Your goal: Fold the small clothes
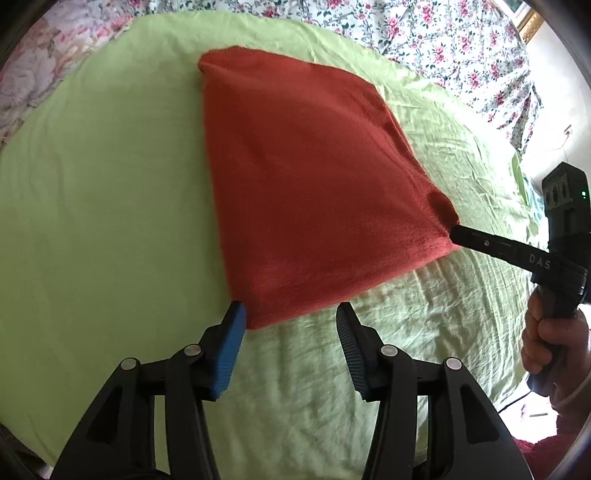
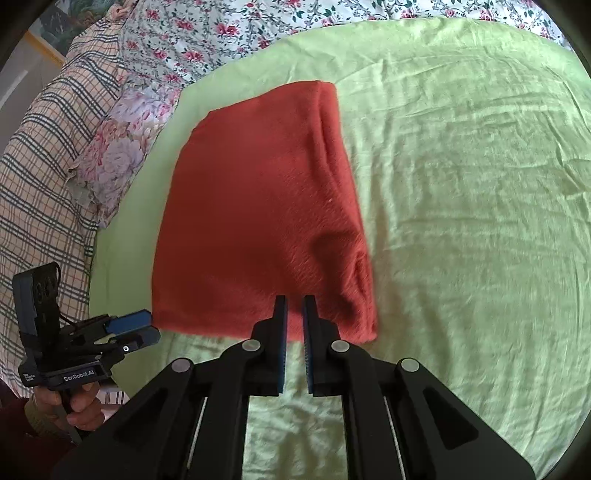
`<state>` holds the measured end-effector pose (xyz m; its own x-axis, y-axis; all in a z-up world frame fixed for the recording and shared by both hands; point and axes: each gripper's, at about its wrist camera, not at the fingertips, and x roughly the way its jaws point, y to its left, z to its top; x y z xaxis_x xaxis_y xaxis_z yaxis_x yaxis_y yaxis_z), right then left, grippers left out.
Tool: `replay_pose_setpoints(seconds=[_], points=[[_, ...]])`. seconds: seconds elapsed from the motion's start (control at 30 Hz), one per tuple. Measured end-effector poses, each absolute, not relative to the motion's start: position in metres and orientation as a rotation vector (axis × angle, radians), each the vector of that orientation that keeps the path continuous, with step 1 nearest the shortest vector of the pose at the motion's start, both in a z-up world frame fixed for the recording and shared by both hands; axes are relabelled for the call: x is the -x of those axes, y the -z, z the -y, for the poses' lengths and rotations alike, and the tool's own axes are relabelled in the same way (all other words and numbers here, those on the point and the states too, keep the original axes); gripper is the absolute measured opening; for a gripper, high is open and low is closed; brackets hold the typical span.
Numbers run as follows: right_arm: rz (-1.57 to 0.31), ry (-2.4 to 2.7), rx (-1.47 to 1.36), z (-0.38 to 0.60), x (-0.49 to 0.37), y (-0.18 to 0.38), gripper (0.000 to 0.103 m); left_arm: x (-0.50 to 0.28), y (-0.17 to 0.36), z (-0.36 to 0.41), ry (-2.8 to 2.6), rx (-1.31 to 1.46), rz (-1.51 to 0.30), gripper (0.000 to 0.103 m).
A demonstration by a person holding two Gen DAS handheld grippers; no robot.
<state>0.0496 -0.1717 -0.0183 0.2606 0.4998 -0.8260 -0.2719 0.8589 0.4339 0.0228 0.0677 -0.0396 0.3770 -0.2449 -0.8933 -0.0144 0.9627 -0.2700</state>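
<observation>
Lying flat, red cloth [image 1: 314, 184] apparently runs lengthwise away.

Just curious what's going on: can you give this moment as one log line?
red cloth: folded on green sheet | left gripper: open, at near corner | right gripper: shut on cloth edge

A green sheet [image 2: 461, 184] covers the bed. Beyond it lies a floral cover [image 2: 207, 33], with a plaid pillow [image 2: 40, 155] and a gilt frame [image 1: 530, 20] further off.

"DAS" on right claw [image 1: 455, 233], "GenRobot.AI" on left claw [image 2: 146, 328]
</observation>
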Motion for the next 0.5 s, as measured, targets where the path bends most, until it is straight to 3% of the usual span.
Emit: replay_pose_setpoints(seconds=[0.17,0.23,0.3,0.5], points=[[-1.196,-0.505,-0.209,0.165,-0.037,0.011,0.013,-0.015,0.038,-0.084,0.167,0.281,-1.148,0.053],[-1.193,-0.481,-0.209,0.162,-0.029,0.008,0.024,-0.013,0.04,-0.087,0.167,0.277,-1.15,0.053],[-1.189,-0.466,-0.219,0.162,-0.024,0.004,0.028,-0.011,0.041,-0.091,0.167,0.288,-1.153,0.053],[-1.175,-0.471,-0.167,0.159,-0.03,-0.007,0.028,-0.022,0.031,-0.102,0.14,0.336,-1.124,0.053]])
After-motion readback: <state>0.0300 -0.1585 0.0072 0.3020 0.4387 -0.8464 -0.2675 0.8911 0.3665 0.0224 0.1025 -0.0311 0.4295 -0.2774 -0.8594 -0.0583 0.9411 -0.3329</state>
